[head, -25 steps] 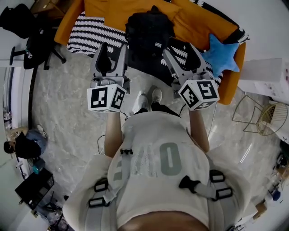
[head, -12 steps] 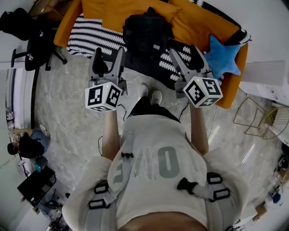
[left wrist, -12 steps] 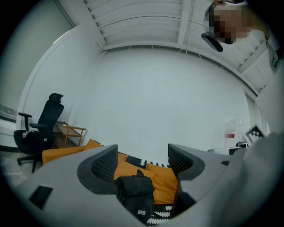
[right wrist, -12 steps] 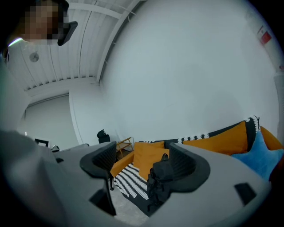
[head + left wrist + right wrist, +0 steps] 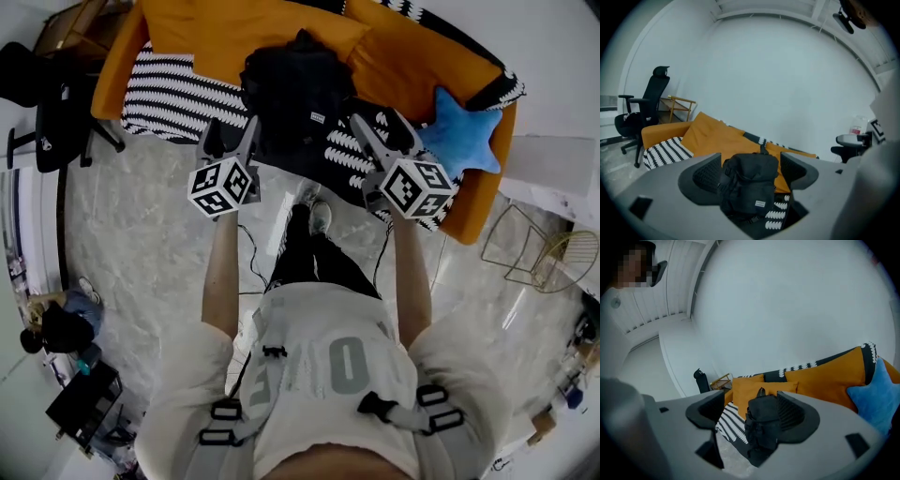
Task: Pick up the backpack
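Observation:
A black backpack (image 5: 295, 98) stands upright on the orange sofa (image 5: 394, 56), leaning on an orange cushion. My left gripper (image 5: 232, 131) hovers just short of its left side, jaws opening, with nothing pressed between the pads. Off the backpack's right side, my right gripper (image 5: 380, 127) holds its jaws wide, closing slightly, also empty. In the left gripper view the backpack (image 5: 750, 192) shows beyond and between the jaws of the left gripper (image 5: 750, 171). The right gripper view likewise frames the backpack (image 5: 761, 430) past the right gripper (image 5: 751, 414).
A black-and-white striped blanket (image 5: 183, 80) covers the sofa seat, and a blue star cushion (image 5: 459, 117) lies at its right end. A black office chair (image 5: 56, 103) stands left, a wire chair (image 5: 548, 248) right. A cable (image 5: 251, 272) trails over the marble floor. A person (image 5: 56, 323) crouches lower left.
Both grippers have moved forward and down toward the backpack as the person stepped closer to the sofa. The left jaws have spread wider.

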Available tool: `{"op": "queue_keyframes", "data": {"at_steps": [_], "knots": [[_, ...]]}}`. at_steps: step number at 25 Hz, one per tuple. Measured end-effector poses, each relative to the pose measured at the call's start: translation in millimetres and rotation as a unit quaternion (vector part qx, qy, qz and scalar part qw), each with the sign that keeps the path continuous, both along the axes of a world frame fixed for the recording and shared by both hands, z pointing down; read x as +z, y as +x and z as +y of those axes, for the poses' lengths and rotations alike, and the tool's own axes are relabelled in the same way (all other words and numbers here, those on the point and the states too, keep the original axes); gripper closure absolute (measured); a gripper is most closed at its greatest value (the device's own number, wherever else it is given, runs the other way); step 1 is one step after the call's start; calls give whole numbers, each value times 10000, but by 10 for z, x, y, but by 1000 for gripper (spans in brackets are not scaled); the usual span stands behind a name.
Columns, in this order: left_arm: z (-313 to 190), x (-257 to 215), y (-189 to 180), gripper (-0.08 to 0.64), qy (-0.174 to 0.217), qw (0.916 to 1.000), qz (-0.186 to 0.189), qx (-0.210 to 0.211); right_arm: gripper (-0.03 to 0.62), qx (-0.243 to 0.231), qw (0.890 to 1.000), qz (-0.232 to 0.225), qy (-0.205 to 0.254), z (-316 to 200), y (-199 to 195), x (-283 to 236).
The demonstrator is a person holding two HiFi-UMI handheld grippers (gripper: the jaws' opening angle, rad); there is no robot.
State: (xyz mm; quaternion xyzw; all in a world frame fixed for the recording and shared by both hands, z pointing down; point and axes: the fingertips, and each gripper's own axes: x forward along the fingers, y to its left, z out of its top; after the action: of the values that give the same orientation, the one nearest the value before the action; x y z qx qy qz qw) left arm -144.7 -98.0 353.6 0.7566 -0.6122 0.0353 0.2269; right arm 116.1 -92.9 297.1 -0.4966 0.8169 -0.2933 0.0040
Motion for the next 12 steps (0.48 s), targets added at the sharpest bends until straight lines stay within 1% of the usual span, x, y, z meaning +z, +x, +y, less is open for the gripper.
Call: {"op": "queue_keyframes", "data": {"at_steps": [2, 4, 6, 9, 12], "knots": [[-178, 460, -22, 184, -354, 9993, -71, 79, 259, -12, 9998, 66, -160, -191, 2, 268], [-342, 906, -54, 184, -616, 9978, -160, 173, 259, -16, 9994, 116, -332, -383, -23, 616], [-524, 1323, -103, 183, -776, 9965, -234, 208, 258, -84, 9984, 228, -514, -561, -75, 1039], [-774, 1885, -139, 183, -946, 9951, -262, 111, 256, -257, 9952, 490, -805, -754, -111, 1695], [-922, 2506, -191, 183, -1224, 9919, -345, 49, 241, -425, 9911, 584, -1117, -883, -179, 2388]]}}
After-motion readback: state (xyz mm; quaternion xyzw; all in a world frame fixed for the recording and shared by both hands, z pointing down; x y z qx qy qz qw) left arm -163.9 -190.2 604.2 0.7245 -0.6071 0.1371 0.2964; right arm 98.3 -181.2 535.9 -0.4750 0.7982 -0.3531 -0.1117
